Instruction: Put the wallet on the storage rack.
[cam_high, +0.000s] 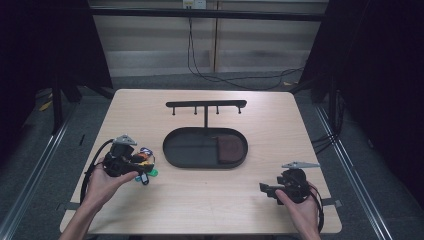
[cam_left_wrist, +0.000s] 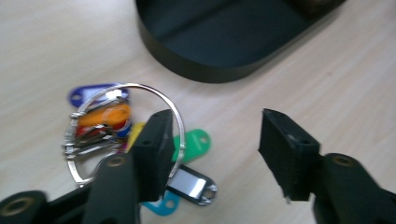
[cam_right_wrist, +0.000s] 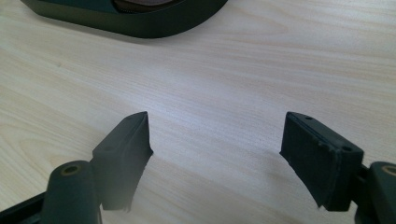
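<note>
Left claw hovers beside key bunch, oval tray beyond.

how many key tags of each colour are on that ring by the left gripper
Tags on the key ring, as seen in the left gripper view:
blue: 1
orange: 1
green: 1
yellow: 1
black: 1
light blue: 1
Total: 6; others may be hidden behind the jaw.

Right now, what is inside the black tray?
In the tray one brown flat thing lies at its right end, seen from the high view; what it is I cannot tell. The rest of the floor looks bare. What lies under the brown thing is covered.
</note>
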